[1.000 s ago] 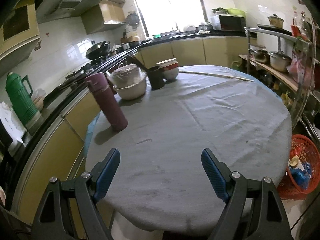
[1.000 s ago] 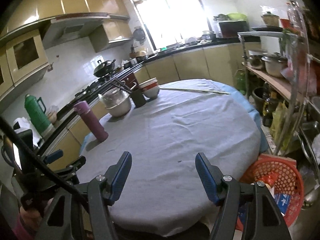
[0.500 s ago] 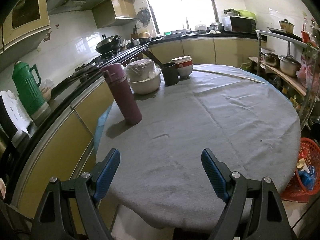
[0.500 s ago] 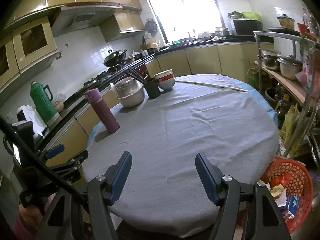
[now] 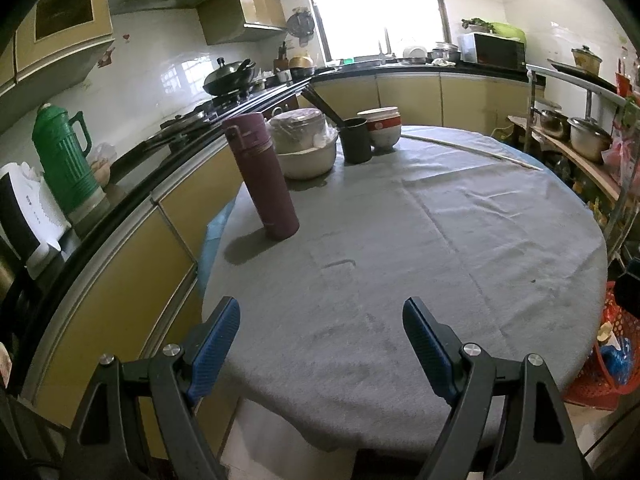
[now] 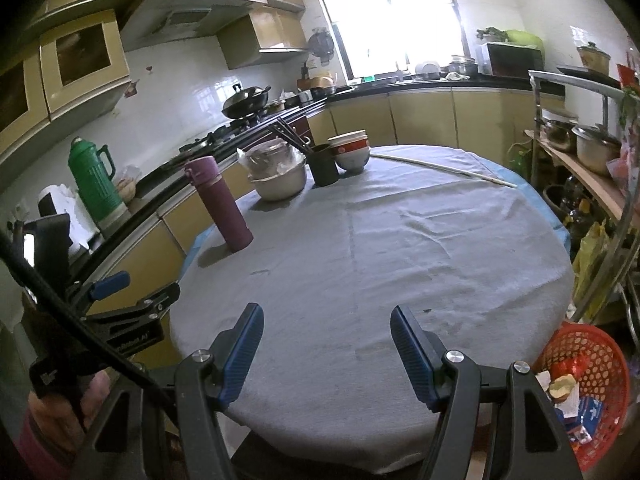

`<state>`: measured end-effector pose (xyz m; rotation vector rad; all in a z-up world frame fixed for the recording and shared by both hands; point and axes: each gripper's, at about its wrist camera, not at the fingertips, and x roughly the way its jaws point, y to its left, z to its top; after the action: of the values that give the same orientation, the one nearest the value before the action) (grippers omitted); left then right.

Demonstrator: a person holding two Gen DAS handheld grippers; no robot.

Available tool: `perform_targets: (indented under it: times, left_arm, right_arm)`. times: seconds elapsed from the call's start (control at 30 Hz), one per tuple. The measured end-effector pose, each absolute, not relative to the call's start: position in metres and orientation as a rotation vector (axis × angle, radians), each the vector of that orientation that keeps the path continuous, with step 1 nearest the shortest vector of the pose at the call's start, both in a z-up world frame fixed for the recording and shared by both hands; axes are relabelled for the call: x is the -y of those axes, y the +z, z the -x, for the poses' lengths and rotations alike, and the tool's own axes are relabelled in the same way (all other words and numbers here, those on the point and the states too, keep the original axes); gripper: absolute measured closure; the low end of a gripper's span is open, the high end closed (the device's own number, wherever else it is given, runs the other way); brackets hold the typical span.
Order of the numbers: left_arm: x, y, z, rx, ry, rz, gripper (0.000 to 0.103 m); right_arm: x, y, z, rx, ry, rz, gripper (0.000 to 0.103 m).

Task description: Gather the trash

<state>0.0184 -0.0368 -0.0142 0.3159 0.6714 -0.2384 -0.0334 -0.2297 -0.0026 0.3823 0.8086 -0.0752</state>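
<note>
A red mesh trash basket (image 6: 592, 396) with wrappers and scraps in it stands on the floor at the table's right; its edge shows in the left wrist view (image 5: 616, 360). My left gripper (image 5: 320, 340) is open and empty above the near edge of the round grey-clothed table (image 5: 420, 248). My right gripper (image 6: 326, 344) is open and empty above the same near edge. The left gripper also shows at the left of the right wrist view (image 6: 120, 300). No loose trash shows on the cloth.
At the table's far left stand a maroon flask (image 5: 262, 178), a covered white bowl (image 5: 306, 144), a dark cup with chopsticks (image 5: 356, 140), stacked bowls (image 5: 380, 128) and a long thin stick (image 5: 472, 147). A green thermos (image 5: 64, 160) is on the left counter. A pot shelf (image 5: 580, 148) stands right.
Both grippers have drawn back and turned slightly left, so the table and flask sit further right in view. Both stay open and empty.
</note>
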Motion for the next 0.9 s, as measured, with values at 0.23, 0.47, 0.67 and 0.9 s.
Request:
perform_targets:
  times: [0.23, 0.47, 0.67, 0.9]
  left_arm:
    - [0.03, -0.012, -0.018, -0.661, -0.23, -0.304, 0.019]
    - [0.027, -0.008, -0.015, -0.646, -0.228, -0.305, 0.019]
    - [0.02, -0.003, -0.016, -0.629, -0.209, -0.287, 0.019]
    - [0.014, 0.002, -0.017, -0.607, -0.186, -0.278, 0.019]
  right_arm:
    - [0.221, -0.002, 0.032, -0.812, -0.061, -0.372, 0.033]
    - [0.214, -0.003, 0.033, -0.818, -0.059, -0.355, 0.033]
    - [0.206, 0.003, 0.033, -0.801, -0.045, -0.323, 0.033]
    - [0.205, 0.004, 0.035, -0.791, -0.06, -0.311, 0.033]
